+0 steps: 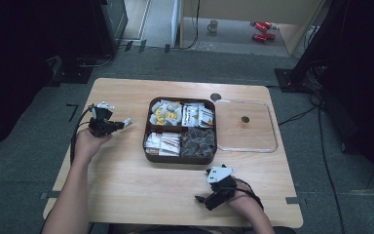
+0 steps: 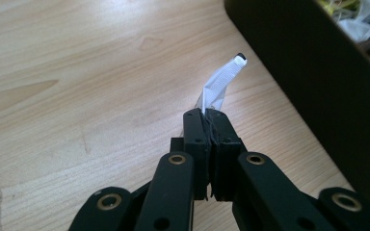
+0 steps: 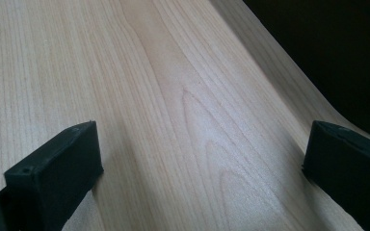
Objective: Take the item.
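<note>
A brown four-compartment box (image 1: 148, 146) of packets sits mid-table. In the high view my left gripper (image 1: 118, 124) hovers left of the box, shut on a small white packet (image 1: 126, 121). The left gripper view shows the jaws pressed together on that white packet (image 2: 220, 79), which sticks up past the tips beside the box's dark wall (image 2: 298, 72). My right gripper (image 1: 203, 200) rests near the table's front edge, below the box. The right gripper view shows its fingers (image 3: 58, 168) standing wide apart over bare wood, with nothing between them.
A clear square lid (image 1: 246, 126) with a small knob lies right of the box. The box holds yellow-white, white and dark packets in separate compartments. The wooden table (image 1: 126, 180) has a dark floor around it; a mug and red items sit far back.
</note>
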Motion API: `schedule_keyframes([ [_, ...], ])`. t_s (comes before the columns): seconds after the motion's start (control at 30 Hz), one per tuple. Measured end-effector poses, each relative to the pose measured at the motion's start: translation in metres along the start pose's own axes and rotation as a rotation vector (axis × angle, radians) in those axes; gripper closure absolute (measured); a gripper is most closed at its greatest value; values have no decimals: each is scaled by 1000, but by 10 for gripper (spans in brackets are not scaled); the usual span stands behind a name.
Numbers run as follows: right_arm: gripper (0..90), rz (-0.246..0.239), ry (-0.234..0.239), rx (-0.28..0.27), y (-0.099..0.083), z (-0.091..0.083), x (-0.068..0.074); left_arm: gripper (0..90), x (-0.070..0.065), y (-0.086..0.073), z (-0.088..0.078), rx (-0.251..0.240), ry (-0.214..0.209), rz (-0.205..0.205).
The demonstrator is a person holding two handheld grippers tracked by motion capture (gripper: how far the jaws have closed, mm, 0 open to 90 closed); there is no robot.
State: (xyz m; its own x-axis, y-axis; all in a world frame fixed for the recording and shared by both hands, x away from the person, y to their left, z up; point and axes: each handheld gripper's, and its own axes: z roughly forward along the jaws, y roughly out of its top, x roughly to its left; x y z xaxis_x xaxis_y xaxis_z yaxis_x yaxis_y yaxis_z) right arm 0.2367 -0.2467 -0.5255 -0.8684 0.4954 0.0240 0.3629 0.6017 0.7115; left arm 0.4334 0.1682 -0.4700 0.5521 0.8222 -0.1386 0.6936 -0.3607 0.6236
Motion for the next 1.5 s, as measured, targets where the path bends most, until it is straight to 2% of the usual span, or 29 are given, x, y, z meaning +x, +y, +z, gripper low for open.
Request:
schedule_keyframes([
  [0.13,0,0,0,0,0,0,0,886,-2,-1,6,22,5,14],
  [0.2,0,-1,0,0,0,0,0,882,-3,-2,10,35,-6,16],
  [0.3,0,0,0,0,0,0,0,878,-4,-2,12,37,0,23],
  [0.5,0,0,0,0,0,0,0,847,-4,-3,16,55,-19,21],
  [0.6,0,0,0,0,0,0,0,833,-2,-4,18,51,-43,-5],
  [0.8,0,0,0,0,0,0,0,779,1,-5,18,55,-51,-41],
  [0.93,0,0,0,0,0,0,0,737,1,-5,17,55,-57,-50],
  [1.03,0,0,0,0,0,0,0,677,2,-5,15,42,-72,-76],
  [1.13,0,0,0,0,0,0,0,603,2,-4,11,19,-60,-76],
  [1.5,0,-1,0,0,0,0,0,545,1,-5,-6,-29,-71,-72],
])
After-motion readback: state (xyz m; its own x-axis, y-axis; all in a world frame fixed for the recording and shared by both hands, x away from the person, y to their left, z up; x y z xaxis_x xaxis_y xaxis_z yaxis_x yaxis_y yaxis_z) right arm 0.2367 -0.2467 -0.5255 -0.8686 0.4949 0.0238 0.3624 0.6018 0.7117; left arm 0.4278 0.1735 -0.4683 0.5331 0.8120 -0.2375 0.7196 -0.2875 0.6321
